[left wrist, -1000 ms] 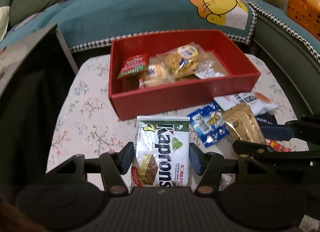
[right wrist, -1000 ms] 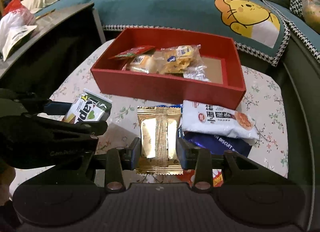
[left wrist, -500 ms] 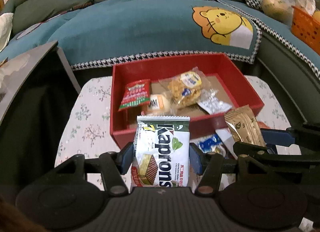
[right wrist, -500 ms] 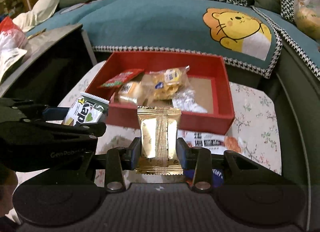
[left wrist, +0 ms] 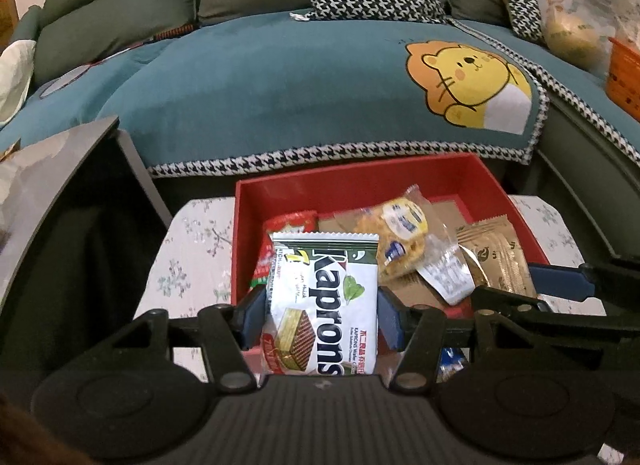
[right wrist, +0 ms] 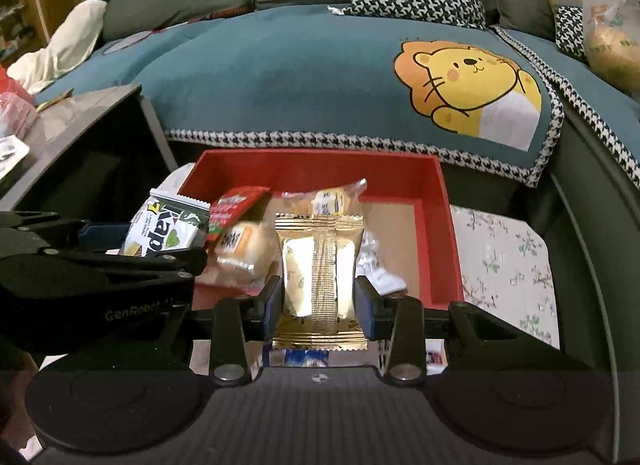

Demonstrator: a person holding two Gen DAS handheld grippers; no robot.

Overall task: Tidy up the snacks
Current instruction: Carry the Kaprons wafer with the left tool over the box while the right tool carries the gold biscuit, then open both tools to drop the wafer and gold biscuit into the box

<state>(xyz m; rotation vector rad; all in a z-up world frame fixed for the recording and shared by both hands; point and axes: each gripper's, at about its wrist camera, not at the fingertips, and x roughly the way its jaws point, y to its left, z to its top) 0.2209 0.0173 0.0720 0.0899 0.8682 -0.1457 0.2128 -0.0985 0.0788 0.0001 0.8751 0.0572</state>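
Note:
My left gripper [left wrist: 322, 315] is shut on a white and green Kaprons wafer pack [left wrist: 324, 301], held above the near left part of the red box [left wrist: 352, 185]. My right gripper [right wrist: 319, 299] is shut on a gold snack pack [right wrist: 319, 277], held above the box's [right wrist: 434, 249] near middle. The gold pack also shows in the left wrist view [left wrist: 496, 257], and the wafer pack in the right wrist view [right wrist: 164, 231]. Inside the box lie a red packet [right wrist: 236, 205], a cookie bag [left wrist: 396, 241] and a small bun pack [right wrist: 240, 245].
The box sits on a floral tablecloth [right wrist: 504, 253]. A teal sofa cover with a lion print [right wrist: 464, 81] lies behind it. A dark side table [left wrist: 60, 169] stands on the left. An orange basket [left wrist: 624, 73] stands at the far right. Blue packs [right wrist: 304, 357] lie under my right gripper.
Both grippers have risen and moved forward with their packs, from above the table's loose snacks to above the red box. The view has tilted up toward the sofa.

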